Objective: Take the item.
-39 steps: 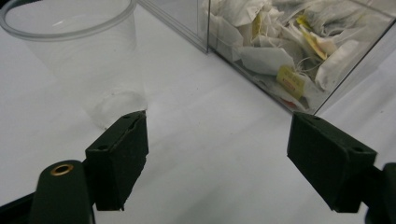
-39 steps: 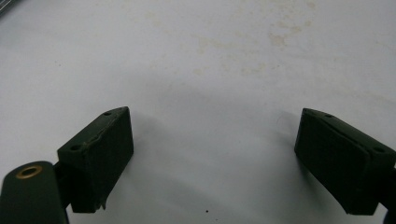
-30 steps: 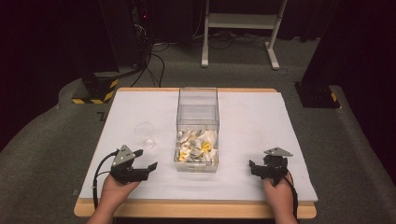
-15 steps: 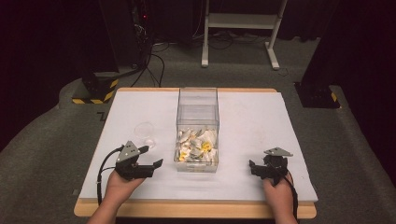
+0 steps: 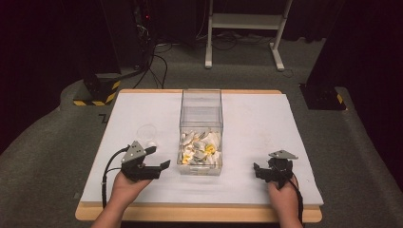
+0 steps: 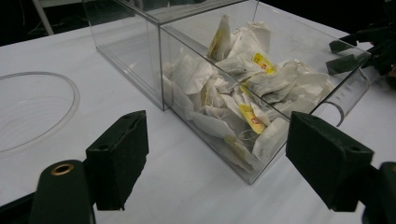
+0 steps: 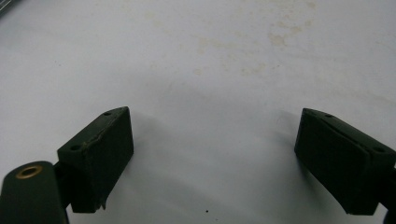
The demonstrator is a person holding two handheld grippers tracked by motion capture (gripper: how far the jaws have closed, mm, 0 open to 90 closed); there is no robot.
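A clear box holds tea bags at its near end, long axis running near to far. Both the left gripper and the right gripper are spread, empty.

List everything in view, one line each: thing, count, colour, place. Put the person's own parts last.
clear box: one, see-through plastic, middle of the table, long side running away from the person.
tea bags: a heap, too many to count, white with yellow tags, in the near end of the clear box.
clear cup: one, see-through, on the table left of the clear box.
table: one, white top with a wooden edge.
stand: one, white frame, on the floor beyond the table.
left gripper: one, black with a grey plate, jaws open, pointing at the near end of the clear box.
right gripper: one, black with a grey plate, jaws open, over bare table at near right.
hands: two, one holding each gripper at the near edge.
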